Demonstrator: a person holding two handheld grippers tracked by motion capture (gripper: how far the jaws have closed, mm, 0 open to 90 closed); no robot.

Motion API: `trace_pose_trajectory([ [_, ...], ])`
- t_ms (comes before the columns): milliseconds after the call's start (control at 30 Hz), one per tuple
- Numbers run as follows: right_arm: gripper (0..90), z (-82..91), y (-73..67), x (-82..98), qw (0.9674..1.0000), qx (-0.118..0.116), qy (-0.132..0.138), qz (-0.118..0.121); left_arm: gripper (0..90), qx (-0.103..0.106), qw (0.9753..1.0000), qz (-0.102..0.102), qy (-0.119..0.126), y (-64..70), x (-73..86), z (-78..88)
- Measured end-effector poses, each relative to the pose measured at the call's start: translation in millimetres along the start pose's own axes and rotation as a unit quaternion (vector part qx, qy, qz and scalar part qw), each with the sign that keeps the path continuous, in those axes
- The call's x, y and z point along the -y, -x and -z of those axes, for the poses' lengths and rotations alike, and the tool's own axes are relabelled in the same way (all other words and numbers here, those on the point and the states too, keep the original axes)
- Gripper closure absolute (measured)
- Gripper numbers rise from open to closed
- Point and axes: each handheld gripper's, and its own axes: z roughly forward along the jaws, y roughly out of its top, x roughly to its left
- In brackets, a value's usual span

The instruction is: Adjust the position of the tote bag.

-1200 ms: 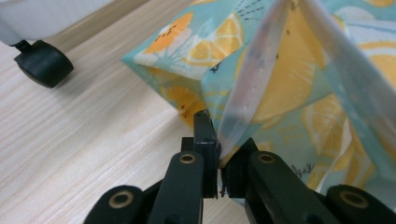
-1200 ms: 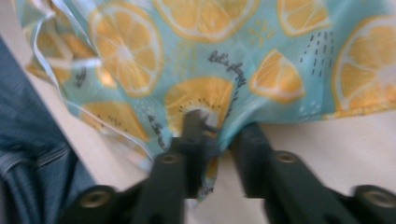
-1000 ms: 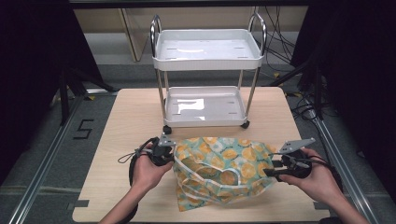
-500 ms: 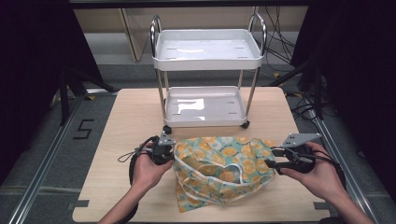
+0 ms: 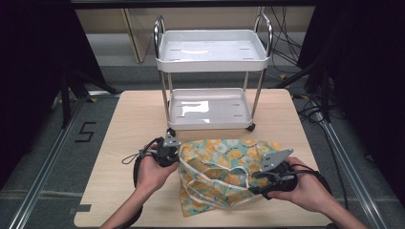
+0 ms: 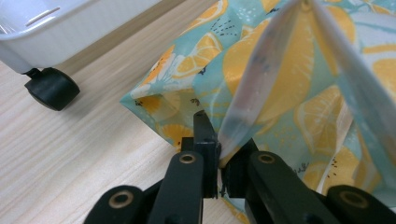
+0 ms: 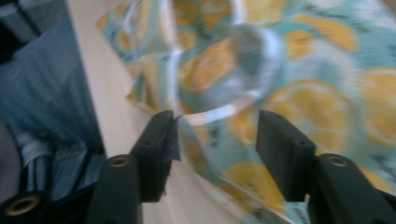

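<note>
We have one wooden surface before us, and at its far edge stands one white two-tier cart on small castors. Just in front of the cart lies one lemon-print bag, crumpled, with pale handle straps looped across it; we count at least two straps, though the folds hide how they run.

We hold the bag's left corner in our left gripper, its fingers clamped tight on the fabric edge and a strap beside it. Our right gripper sits over the bag's right side with its fingers spread wide; they have just been opening, and cloth and a strap lie between them without being pressed.

We judge the risks so: with only one corner pinned, the loose right side may slump or slide, and any pull from our left may drag the whole bag sideways rather than spread it. Our right fingers could also snag a strap loop instead of the fabric edge. The cart's castor stands near the bag's corner, so a careless tug could nudge the cart.
</note>
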Motion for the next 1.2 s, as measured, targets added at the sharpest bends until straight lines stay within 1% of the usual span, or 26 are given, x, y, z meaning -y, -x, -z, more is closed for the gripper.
trace_pose_trajectory([
  [33,45.0,0.0,0.0,0.0,1.0,0.0,0.0,0.0,86.3,0.0,1.0,0.0,0.0,0.0,0.0,0.0],
  [67,43.6,-2.8,-2.8,-0.2,0.9999,-0.004,-0.002,0.009,86.3,0.0,1.0,0.008,0.003,0.5,0.5,-0.8],
  [133,41.1,-7.3,-5.8,-1.9,0.9989,-0.023,-0.011,0.039,86.3,0.001,1.0,0.006,0.0,0.3,0.3,-1.0],
  [167,41.1,-7.3,-5.8,-1.9,0.9989,-0.023,-0.011,0.039,86.3,0.001,1.0,0.006,0.0,0.3,0.3,-1.0],
  [200,42.2,-10.7,-6.2,-1.4,0.9981,-0.022,-0.02,0.055,86.2,0.001,1.0,0.006,0.0,0.3,0.2,-1.1],
  [300,48.5,-14.1,-6.2,-0.3,0.9975,-0.021,-0.025,0.063,86.3,0.001,1.0,-0.002,0.002,0.4,-0.4,-0.9],
  [367,59.7,-17.0,-7.2,0.9,0.9975,-0.017,-0.031,0.062,86.2,0.002,1.0,-0.003,0.001,0.9,-0.5,-1.1],
  [400,72.9,-19.7,-6.9,0.8,0.9968,-0.018,-0.034,0.07,86.2,0.0,1.0,-0.004,0.001,1.2,-0.6,-1.4],
  [433,72.9,-19.7,-6.9,0.8,0.9968,-0.018,-0.034,0.07,86.2,0.0,1.0,-0.004,0.001,1.2,-0.6,-1.4],
  [467,85.8,-19.9,-8.1,0.4,0.9972,-0.018,-0.045,0.058,86.1,0.0,1.0,-0.004,0.001,1.1,-0.6,-1.5],
  [500,85.8,-19.9,-8.1,0.4,0.9972,-0.018,-0.045,0.058,86.1,0.0,1.0,-0.004,0.001,1.1,-0.6,-1.5],
  [567,90.0,-19.2,-7.5,-2.7,0.9963,-0.036,-0.052,0.058,86.1,0.0,1.0,-0.005,-0.001,1.2,-0.6,-1.3],
  [600,90.0,-19.3,-6.5,-4.1,0.9956,-0.04,-0.05,0.068,86.0,0.0,1.0,-0.005,0.0,1.3,-0.6,-1.3],
  [633,90.0,-19.3,-6.5,-4.1,0.9956,-0.04,-0.05,0.068,86.0,0.002,1.0,0.003,0.0,2.1,-0.2,-1.7],
  [700,90.0,-15.3,-6.0,-7.4,0.9961,-0.047,-0.044,0.061,86.0,0.001,1.0,0.002,0.003,2.0,-0.4,-1.7],
  [800,90.0,-1.7,-0.8,-15.3,0.9979,-0.041,-0.017,0.048,85.9,0.002,1.0,0.002,0.005,2.1,-0.9,-0.3],
  [833,90.0,-1.7,-0.8,-15.3,0.9979,-0.041,-0.017,0.048,85.9,0.0,1.0,-0.003,0.004,1.5,-1.0,-0.1],
  [933,90.0,12.5,5.8,-20.9,0.999,-0.027,0.022,0.026,85.1,-0.001,1.0,-0.003,0.005,0.6,0.1,-0.3],
  [967,90.0,12.5,5.8,-20.9,0.999,-0.027,0.022,0.026,84.8,-0.001,1.0,-0.003,0.005,0.6,0.1,-0.3],
  [1000,90.0,21.0,12.0,-24.7,0.9984,-0.008,0.057,0.0,84.7,-0.001,1.0,-0.005,0.005,0.3,0.4,-0.3],
  [1033,90.0,21.0,12.0,-24.7,0.9984,-0.008,0.057,0.0,84.7,-0.001,1.0,-0.005,0.005,0.4,0.8,-0.4],
  [1067,90.0,28.9,21.7,-28.9,0.9956,0.016,0.091,-0.018,84.2,-0.002,1.0,-0.004,0.006,1.0,1.3,-0.6],
  [1100,90.0,28.9,21.7,-28.9,0.9956,0.016,0.091,-0.018,83.8,-0.002,1.0,-0.004,0.006,1.0,1.3,-0.6],
  [1133,90.0,35.1,31.6,-33.2,0.9907,0.044,0.123,-0.036,83.3,-0.003,0.9999,-0.005,0.009,1.9,1.6,-0.5],
  [1167,90.0,35.1,31.6,-33.2,0.9907,0.044,0.123,-0.036,83.0,-0.003,0.9999,-0.005,0.009,1.9,1.6,-0.5],
  [1200,90.0,37.8,36.0,-35.4,0.988,0.055,0.136,-0.049,83.0,-0.004,0.9999,-0.013,0.009,2.0,1.3,0.6],
])
